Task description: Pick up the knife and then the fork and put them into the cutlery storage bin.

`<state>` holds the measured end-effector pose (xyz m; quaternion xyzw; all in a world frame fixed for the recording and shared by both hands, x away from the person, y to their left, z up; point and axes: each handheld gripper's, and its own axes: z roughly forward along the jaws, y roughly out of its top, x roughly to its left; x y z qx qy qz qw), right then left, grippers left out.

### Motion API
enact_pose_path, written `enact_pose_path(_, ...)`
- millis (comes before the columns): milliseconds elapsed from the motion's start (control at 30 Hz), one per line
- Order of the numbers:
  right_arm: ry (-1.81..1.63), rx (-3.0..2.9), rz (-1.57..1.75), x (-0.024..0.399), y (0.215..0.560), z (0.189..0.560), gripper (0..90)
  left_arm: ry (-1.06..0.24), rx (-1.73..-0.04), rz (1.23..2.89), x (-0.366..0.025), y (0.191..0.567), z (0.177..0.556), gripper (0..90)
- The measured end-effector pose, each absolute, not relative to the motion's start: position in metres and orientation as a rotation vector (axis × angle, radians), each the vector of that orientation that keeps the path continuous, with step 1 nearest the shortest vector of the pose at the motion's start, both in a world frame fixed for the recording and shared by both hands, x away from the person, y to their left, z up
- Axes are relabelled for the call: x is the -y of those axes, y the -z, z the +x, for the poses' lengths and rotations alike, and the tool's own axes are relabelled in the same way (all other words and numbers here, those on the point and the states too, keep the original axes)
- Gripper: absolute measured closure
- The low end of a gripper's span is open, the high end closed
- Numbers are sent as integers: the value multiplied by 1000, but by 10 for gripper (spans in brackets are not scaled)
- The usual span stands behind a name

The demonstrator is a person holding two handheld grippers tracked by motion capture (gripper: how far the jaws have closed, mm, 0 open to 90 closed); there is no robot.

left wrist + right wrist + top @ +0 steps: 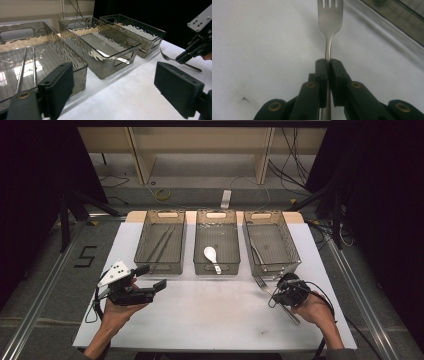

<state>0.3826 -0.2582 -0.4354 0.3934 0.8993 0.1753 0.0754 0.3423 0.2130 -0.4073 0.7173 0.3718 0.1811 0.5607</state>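
Right tool (328, 65): pressed together on fork (329, 22) handle, just behind the neck; tines ahead of the tips, stem running back between the jaws. Fork low over or on the table (210, 315), cannot tell which.
Left tool (117, 87): spread wide, nothing between the pads, idle at the near left.
Step in hand, as judged: fork gripped, lift pending.
Next move, as judged: raise, carry forward over the near wall of the bin just ahead, right bin (272, 245), release inside; tines to clear the rim.
Beyond the tools, count:
Bins: three, in a row, clear plastic.
Left bin (160, 242): two thin sticks (23, 67), likely chopsticks.
Middle bin (216, 242): one white spoon (211, 255).
Right bin: one slim metal piece, likely a fork.
Forks on hand: one held.
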Motion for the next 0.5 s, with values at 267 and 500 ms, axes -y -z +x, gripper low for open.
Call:
enact_pose_path(267, -591, -2670, 1168, 262, 425, 383, 860, -425, -879, 1692, -213, 408, 343, 155)
enact_pose_path(500, -661, -2635, 1178, 265, 414, 385, 862, -426, -887, 1688, -214, 408, 344, 155)
